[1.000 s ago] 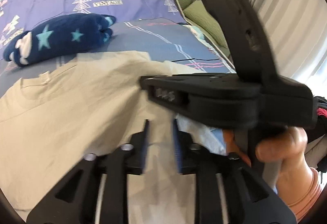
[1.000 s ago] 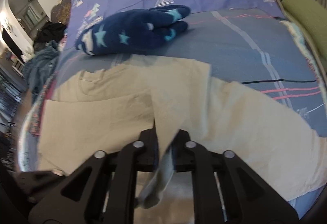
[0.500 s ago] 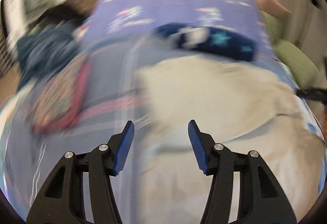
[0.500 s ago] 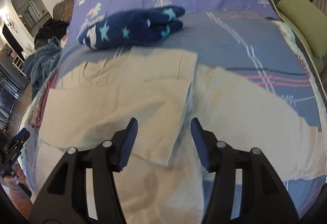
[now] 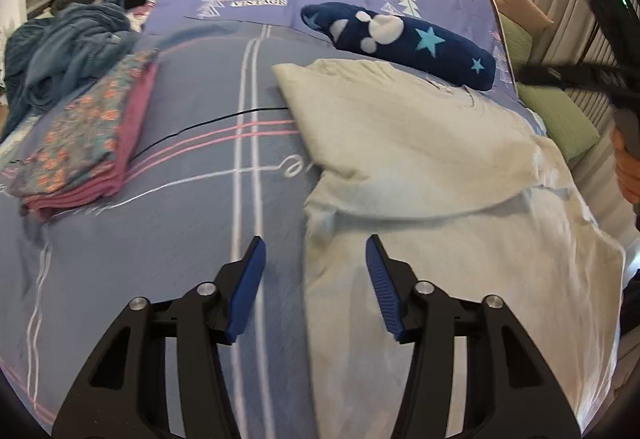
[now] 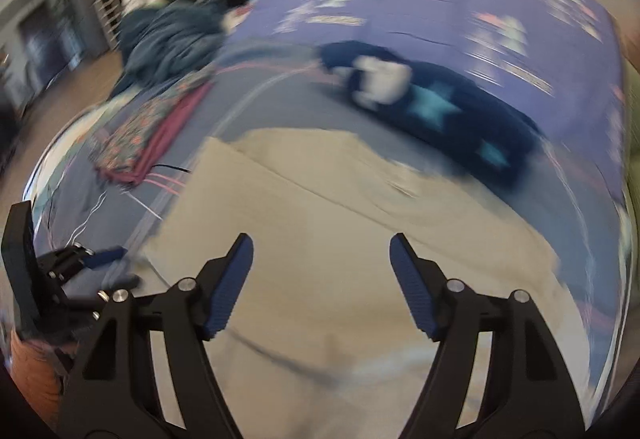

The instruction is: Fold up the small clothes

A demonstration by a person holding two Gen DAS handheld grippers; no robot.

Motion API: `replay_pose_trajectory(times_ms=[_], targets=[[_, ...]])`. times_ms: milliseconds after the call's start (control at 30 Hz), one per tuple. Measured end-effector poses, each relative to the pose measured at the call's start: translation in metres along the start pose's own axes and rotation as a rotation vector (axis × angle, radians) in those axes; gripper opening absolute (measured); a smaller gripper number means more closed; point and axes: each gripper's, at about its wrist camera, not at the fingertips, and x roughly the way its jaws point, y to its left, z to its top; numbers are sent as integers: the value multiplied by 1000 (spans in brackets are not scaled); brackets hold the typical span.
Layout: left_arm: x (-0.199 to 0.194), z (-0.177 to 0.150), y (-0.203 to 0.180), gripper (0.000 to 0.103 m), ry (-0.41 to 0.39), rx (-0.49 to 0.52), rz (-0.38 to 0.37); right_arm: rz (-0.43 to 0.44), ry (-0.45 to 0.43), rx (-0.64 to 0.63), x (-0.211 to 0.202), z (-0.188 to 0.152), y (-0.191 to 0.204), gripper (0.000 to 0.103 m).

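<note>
Left view only: my right hand-held gripper (image 5: 560, 73) juts in at the far right edge, blurred, beside green cushions (image 5: 560, 115) and a ribbed wall.
Right view only: motion-blurred; my left hand-held gripper (image 6: 104, 253) shows at the lower left, and a doorway and wooden floor lie beyond the bed.
Left hand-held gripper (image 5: 316, 291): spread wide, holding nothing, poised over the left edge of the beige T-shirt (image 5: 420, 159).
Right hand-held gripper (image 6: 322, 287): spread wide, empty, above the beige T-shirt (image 6: 320, 207).
T-shirt: on the bed, one part folded over the rest.
Bed: blue-grey striped sheet (image 5: 200, 159); navy star-print bundle (image 5: 400, 39) just past the shirt; folded floral and pink clothes (image 5: 80, 143) to the left, apart from it.
Room: heap of teal fabric (image 5: 60, 55) at the bed's far left.
</note>
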Motion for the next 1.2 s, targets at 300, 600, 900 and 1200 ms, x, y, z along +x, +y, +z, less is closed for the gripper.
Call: replay_pose_trajectory(times_ms=[300, 600, 900, 1200], targets=[[19, 15, 10, 32, 5, -27, -107, 82, 88, -224, 105, 90, 109, 73], [23, 10, 16, 12, 1, -68, -164, -16, 254, -328, 172, 100, 145, 38], [10, -6, 29, 2, -29, -180, -95, 35, 180, -130, 184, 115, 133, 0], [-4, -7, 34, 2, -85, -209, -196, 105, 104, -59, 165, 111, 107, 1]])
